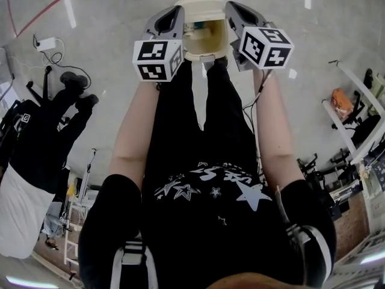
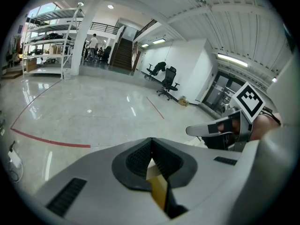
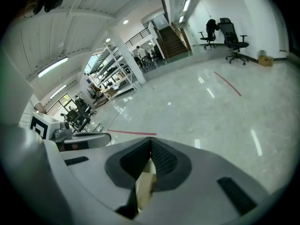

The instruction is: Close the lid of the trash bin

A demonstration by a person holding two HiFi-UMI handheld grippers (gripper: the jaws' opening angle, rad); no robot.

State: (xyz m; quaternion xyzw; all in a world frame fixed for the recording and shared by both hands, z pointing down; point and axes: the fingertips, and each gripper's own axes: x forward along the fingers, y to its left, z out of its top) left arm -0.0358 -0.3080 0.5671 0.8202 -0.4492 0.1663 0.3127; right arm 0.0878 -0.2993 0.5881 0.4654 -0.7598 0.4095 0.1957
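Trash bin [image 1: 200,6], cream, stood on the glossy grey floor [image 1: 114,17] just ahead of the person's shoes, with its inside open to the head view. Left gripper [image 1: 174,12] lay against the bin's left side and right gripper [image 1: 231,8] against its right side, the bin between them. The marker cubes [image 1: 157,59] sat nearer the person.

Left gripper view: jaws were closed, pad tips meeting. A cream sliver showed in the gap behind the tips. It was probably the bin seen through the gap, not something pinched.

Right gripper view: same state, tips together, with the cream sliver behind them.

Both forearms were extended forward and roughly parallel.
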